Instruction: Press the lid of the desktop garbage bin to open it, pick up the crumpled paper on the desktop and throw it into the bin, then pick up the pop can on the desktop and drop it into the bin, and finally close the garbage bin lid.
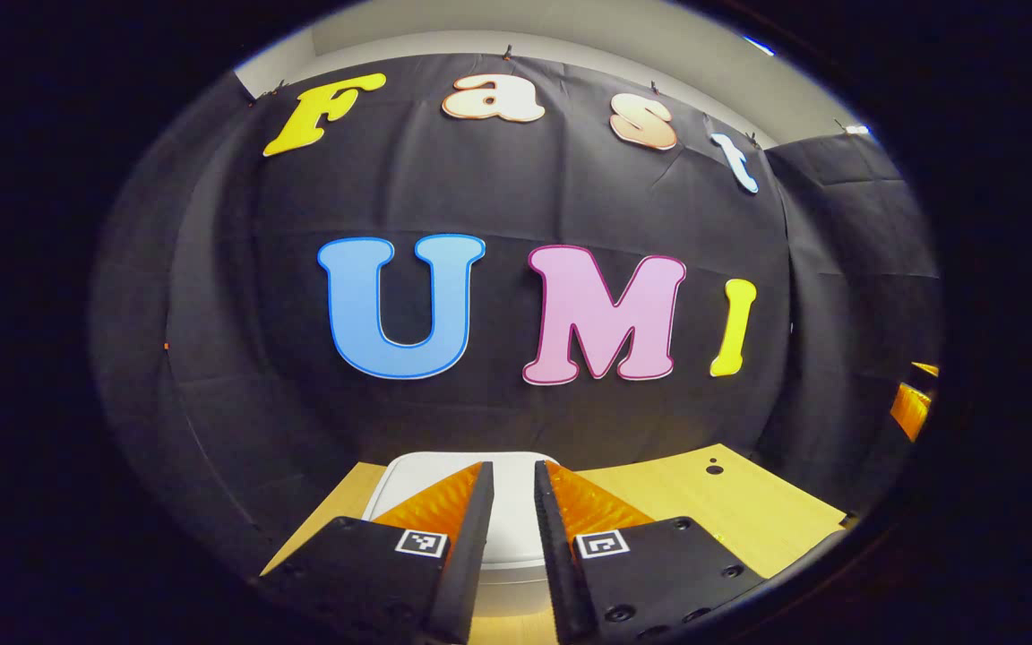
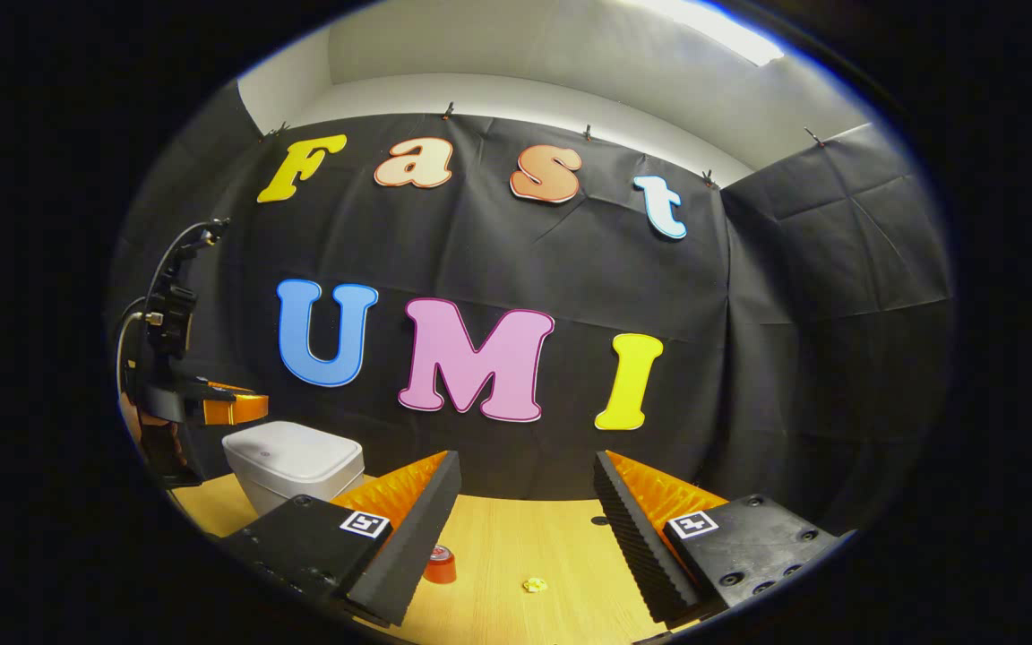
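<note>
Left tool narrow—above shut bin lid; right tool wide.

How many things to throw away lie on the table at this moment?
2. In the right gripper view a pop can stands beside the near jaw on the left, and a small crumpled paper lies to its right on the table. The jaws may hide others.

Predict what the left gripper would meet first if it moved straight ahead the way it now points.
Probably the closed white lid of the garbage bin, lying between and just beyond the left gripper fingertips. Depth is unclear; if it passes above, the black cloth wall comes next.
</note>
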`<state>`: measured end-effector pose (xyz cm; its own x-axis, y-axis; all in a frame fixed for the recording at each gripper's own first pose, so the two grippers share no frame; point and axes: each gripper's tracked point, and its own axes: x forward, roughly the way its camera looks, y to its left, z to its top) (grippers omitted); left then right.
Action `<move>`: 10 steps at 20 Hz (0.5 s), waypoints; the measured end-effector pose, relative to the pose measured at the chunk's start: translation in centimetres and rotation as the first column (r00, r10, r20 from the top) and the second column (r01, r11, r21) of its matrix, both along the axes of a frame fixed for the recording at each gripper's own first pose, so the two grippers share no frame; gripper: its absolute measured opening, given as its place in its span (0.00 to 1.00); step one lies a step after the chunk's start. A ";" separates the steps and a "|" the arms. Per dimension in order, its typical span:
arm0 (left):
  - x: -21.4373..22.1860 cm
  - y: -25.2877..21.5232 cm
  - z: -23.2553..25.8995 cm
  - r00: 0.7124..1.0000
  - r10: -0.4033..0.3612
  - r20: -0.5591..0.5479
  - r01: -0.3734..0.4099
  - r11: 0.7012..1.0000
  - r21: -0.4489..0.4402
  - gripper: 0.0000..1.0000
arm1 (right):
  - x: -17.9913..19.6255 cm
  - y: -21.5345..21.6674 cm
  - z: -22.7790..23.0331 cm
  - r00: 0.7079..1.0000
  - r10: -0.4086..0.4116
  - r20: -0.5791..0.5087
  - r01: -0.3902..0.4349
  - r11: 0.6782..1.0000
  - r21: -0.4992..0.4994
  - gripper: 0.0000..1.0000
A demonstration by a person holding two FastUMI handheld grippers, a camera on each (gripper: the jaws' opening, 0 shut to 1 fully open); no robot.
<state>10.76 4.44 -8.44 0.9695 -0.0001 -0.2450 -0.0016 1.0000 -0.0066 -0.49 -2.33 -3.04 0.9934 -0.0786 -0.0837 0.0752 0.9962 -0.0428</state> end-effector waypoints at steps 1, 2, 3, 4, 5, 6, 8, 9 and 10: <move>0.2 0.4 -0.9 1.000 0.018 -0.025 -0.018 1.000 -0.002 0.30 | 0.0 0.1 -0.3 1.000 0.003 -0.006 -0.003 1.000 -0.005 0.96; 0.5 1.1 -1.6 0.998 0.047 -0.051 -0.046 0.999 0.010 0.25 | 0.0 0.3 -0.5 1.000 0.008 -0.012 -0.008 1.000 -0.005 0.96; 0.6 1.7 -2.5 0.996 0.066 -0.065 -0.065 0.998 0.021 0.17 | 0.0 0.5 -0.7 1.000 0.013 -0.019 -0.013 1.000 -0.003 0.96; 1.0 1.8 -3.0 0.994 0.070 -0.080 -0.068 0.997 0.023 0.13 | 0.0 0.6 -1.1 1.000 0.017 -0.026 -0.017 1.000 0.000 0.96; 1.3 1.3 -3.8 0.994 0.051 -0.100 -0.050 0.999 0.012 0.08 | 0.0 0.7 -1.4 0.999 0.020 -0.036 -0.020 1.000 0.001 0.96; 1.5 0.7 -4.3 0.993 0.026 -0.112 -0.026 1.000 -0.002 0.08 | 0.0 0.7 -1.7 0.999 0.024 -0.046 -0.024 1.000 -0.001 0.96; 1.9 1.1 -5.2 0.992 0.029 -0.123 -0.027 1.000 0.016 0.07 | 0.0 0.8 -1.9 0.998 0.031 -0.051 -0.032 0.999 -0.010 0.96; 2.1 1.4 -5.6 0.991 0.034 -0.130 -0.031 0.999 0.028 0.06 | 0.0 0.8 -1.9 0.998 0.034 -0.052 -0.035 0.999 -0.010 0.96; 2.2 1.4 -5.8 0.991 0.031 -0.132 -0.027 0.999 0.032 0.06 | 0.1 0.8 -2.1 0.998 0.037 -0.055 -0.037 0.999 -0.008 0.96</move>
